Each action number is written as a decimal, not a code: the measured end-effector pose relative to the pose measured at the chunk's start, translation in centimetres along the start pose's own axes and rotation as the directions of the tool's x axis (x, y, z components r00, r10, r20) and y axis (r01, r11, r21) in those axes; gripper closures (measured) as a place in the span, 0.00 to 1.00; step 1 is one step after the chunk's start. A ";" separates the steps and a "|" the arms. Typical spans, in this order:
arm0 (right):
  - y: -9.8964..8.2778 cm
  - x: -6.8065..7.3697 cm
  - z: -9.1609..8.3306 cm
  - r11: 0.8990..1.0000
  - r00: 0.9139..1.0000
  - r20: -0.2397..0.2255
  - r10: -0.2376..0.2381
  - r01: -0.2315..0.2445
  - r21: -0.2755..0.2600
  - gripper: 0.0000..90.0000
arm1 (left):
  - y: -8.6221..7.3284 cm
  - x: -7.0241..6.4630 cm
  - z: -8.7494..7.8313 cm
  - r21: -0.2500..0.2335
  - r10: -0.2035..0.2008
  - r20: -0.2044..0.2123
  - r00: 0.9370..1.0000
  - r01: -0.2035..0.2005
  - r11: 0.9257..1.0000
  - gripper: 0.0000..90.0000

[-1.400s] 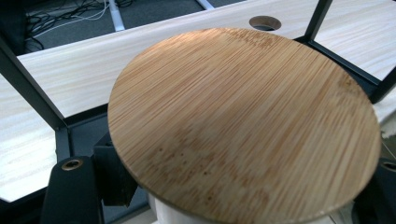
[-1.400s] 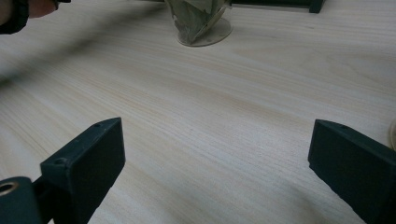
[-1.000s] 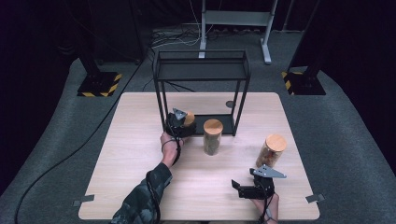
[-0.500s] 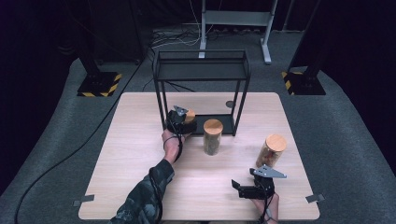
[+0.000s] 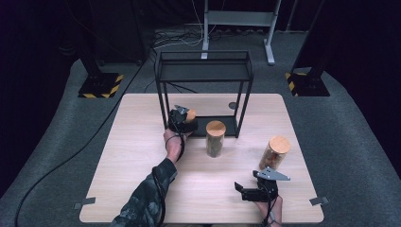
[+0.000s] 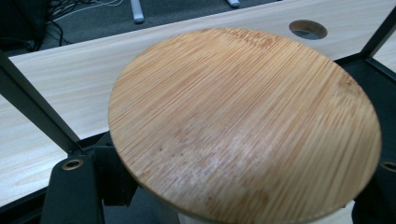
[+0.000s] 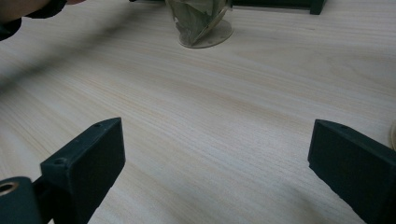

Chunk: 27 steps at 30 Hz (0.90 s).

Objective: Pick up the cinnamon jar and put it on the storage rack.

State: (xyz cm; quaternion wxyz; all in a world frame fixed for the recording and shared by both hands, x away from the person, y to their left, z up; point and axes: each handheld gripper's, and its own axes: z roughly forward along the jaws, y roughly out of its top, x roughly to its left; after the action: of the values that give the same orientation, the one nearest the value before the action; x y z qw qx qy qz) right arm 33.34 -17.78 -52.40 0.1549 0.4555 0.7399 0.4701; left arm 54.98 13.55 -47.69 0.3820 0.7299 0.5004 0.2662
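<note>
Under the rack [image 5: 204, 66] – left tool [image 5: 182, 119] marginally deeper

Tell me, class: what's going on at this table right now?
A person works with a tool in each hand. The left tool is shut on a jar with a bamboo lid, holding it at the bottom shelf of a black rack. The right tool rests open near the table's front edge, holding nothing. Two more jars stand on the table: one in front of the rack, another further right.

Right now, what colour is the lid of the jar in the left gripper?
Light brown bamboo lid, finely striped grain; clearest in the left gripper view.
</note>
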 end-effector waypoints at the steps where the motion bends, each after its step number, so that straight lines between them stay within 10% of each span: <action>1: 0.0 0.0 0.0 1.000 1.000 0.000 0.000 0.000 0.000 0.04 | 0.0 0.1 0.1 0.003 -0.001 -0.002 1.000 0.001 1.000 0.28; 27: 0.0 0.0 0.0 1.000 1.000 0.000 -0.001 0.001 0.000 0.04 | -0.3 0.8 1.7 -0.020 -0.040 -0.024 0.999 0.039 0.999 0.28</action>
State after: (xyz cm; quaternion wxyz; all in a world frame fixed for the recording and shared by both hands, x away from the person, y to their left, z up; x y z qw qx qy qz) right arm 33.33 -17.78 -52.40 0.1550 0.4552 0.7401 0.4702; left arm 56.44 13.84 -48.87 0.3882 0.7129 0.5167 0.2723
